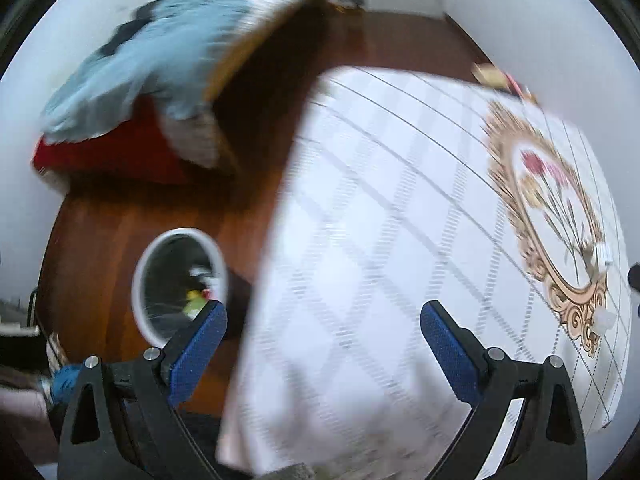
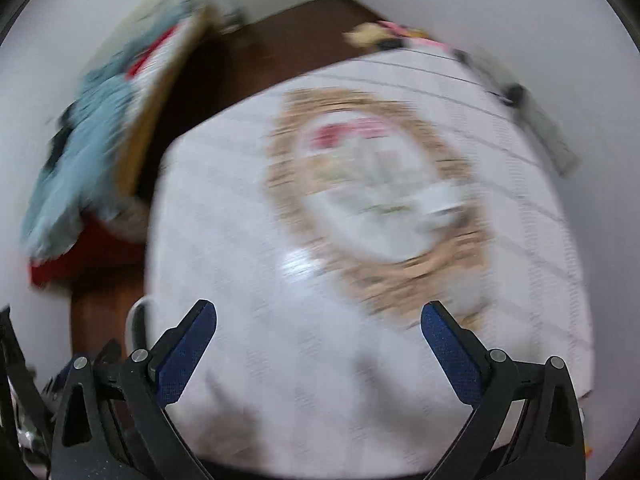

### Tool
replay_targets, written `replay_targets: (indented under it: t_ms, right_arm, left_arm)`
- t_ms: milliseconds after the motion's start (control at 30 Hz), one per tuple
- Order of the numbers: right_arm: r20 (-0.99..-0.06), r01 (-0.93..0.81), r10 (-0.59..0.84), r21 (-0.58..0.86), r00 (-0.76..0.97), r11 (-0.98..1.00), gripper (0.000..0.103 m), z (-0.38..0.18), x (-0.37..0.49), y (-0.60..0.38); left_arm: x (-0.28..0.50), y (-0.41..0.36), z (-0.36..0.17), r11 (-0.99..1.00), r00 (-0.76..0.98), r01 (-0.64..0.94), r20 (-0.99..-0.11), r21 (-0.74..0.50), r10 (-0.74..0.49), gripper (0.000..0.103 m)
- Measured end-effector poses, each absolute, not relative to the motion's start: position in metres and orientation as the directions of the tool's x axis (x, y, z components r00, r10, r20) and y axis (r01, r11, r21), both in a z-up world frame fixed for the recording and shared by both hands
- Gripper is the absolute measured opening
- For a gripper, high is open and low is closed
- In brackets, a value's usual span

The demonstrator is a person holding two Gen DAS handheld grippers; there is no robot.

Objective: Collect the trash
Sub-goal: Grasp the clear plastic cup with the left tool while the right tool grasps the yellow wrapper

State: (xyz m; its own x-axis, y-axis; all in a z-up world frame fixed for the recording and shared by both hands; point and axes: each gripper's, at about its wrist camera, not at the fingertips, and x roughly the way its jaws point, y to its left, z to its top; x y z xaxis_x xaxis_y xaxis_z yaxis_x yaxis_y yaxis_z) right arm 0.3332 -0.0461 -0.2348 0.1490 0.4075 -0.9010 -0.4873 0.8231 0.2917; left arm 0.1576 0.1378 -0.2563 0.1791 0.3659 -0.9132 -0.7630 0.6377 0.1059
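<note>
Left tongs (image 1: 322, 328): wide open, holding nothing.
Right tongs (image 2: 319, 330): wide open, empty too.
Trash: white scraps (image 1: 604, 320) at right edge, on worktop (image 1: 360, 240) cloth w/ floral medallion.
Bin (image 1: 180, 284): lower left, on floor, some trash inside.
Risk: views blurred, likely fast motion; tongs could overshoot scraps or snag cloth.
Writing: none legible.

I count two grippers, the left gripper (image 1: 323, 316) and the right gripper (image 2: 319, 315), each with two blue-padded fingers. I see one white-rimmed bin (image 1: 139, 280), one table under a white cloth (image 1: 400, 220), one bed (image 1: 132, 152) and one blue blanket (image 1: 160, 52). White scraps on the cloth are too blurred to count.
</note>
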Motion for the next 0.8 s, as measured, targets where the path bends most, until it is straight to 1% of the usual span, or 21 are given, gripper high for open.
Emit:
replay_targets:
  t_ms: [100, 300, 367, 400, 433, 467, 500, 533, 567, 633, 700, 800]
  right_arm:
    - [-0.915, -0.412, 0.385, 0.306, 0.123, 0.858, 0.076, -0.263, 0.39, -0.075]
    - [-0.892, -0.363, 0.45, 0.405, 0.043, 0.839, 0.074, -0.297, 0.448, -0.083]
    - [-0.883, -0.367, 0.469, 0.433, 0.011, 0.824, 0.066, -0.309, 0.458, -0.076]
    - [-0.879, -0.365, 0.477, 0.445, -0.004, 0.818, 0.049, -0.313, 0.459, -0.073]
    - [-0.872, -0.361, 0.489, 0.465, -0.027, 0.808, 0.03, -0.317, 0.458, -0.071]
    - [-0.862, -0.355, 0.505, 0.483, -0.034, 0.8, 0.028, -0.321, 0.457, -0.069]
    - [-0.849, -0.356, 0.528, 0.5, -0.022, 0.79, 0.024, -0.321, 0.455, -0.069]
    - [-0.845, -0.366, 0.535, 0.498, 0.001, 0.786, 0.019, -0.318, 0.453, -0.07]
    - [-0.842, -0.37, 0.54, 0.497, 0.014, 0.785, 0.017, -0.315, 0.452, -0.073]
    - [-0.834, -0.37, 0.548, 0.493, 0.056, 0.787, 0.011, -0.303, 0.447, -0.089]
    - [-0.842, -0.377, 0.527, 0.454, 0.114, 0.807, 0.008, -0.291, 0.442, -0.11]
    - [-0.851, -0.358, 0.493, 0.411, 0.179, 0.839, 0.008, -0.28, 0.434, -0.147]
  left_arm:
    - [0.199, 0.126, -0.276, 0.677, 0.153, -0.725, -0.928, 0.128, 0.339, 0.099]
    - [0.25, 0.105, -0.296, 0.716, 0.12, -0.677, -0.936, 0.168, 0.332, 0.099]
    - [0.255, 0.105, -0.298, 0.72, 0.113, -0.671, -0.936, 0.176, 0.334, 0.099]
    - [0.259, 0.104, -0.301, 0.722, 0.105, -0.667, -0.936, 0.184, 0.336, 0.099]
    - [0.261, 0.103, -0.303, 0.722, 0.1, -0.666, -0.936, 0.188, 0.337, 0.099]
    - [0.263, 0.103, -0.304, 0.722, 0.097, -0.665, -0.937, 0.19, 0.336, 0.099]
    - [0.265, 0.102, -0.305, 0.723, 0.094, -0.663, -0.937, 0.194, 0.337, 0.099]
    - [0.266, 0.1, -0.306, 0.725, 0.094, -0.661, -0.936, 0.196, 0.338, 0.099]
    - [0.268, 0.098, -0.305, 0.728, 0.097, -0.658, -0.936, 0.195, 0.338, 0.099]
    - [0.272, 0.092, -0.301, 0.742, 0.118, -0.645, -0.936, 0.182, 0.332, 0.099]
    - [0.276, 0.078, -0.294, 0.77, 0.157, -0.62, -0.937, 0.152, 0.311, 0.099]
    - [0.284, 0.043, -0.282, 0.826, 0.233, -0.558, -0.941, 0.077, 0.245, 0.099]
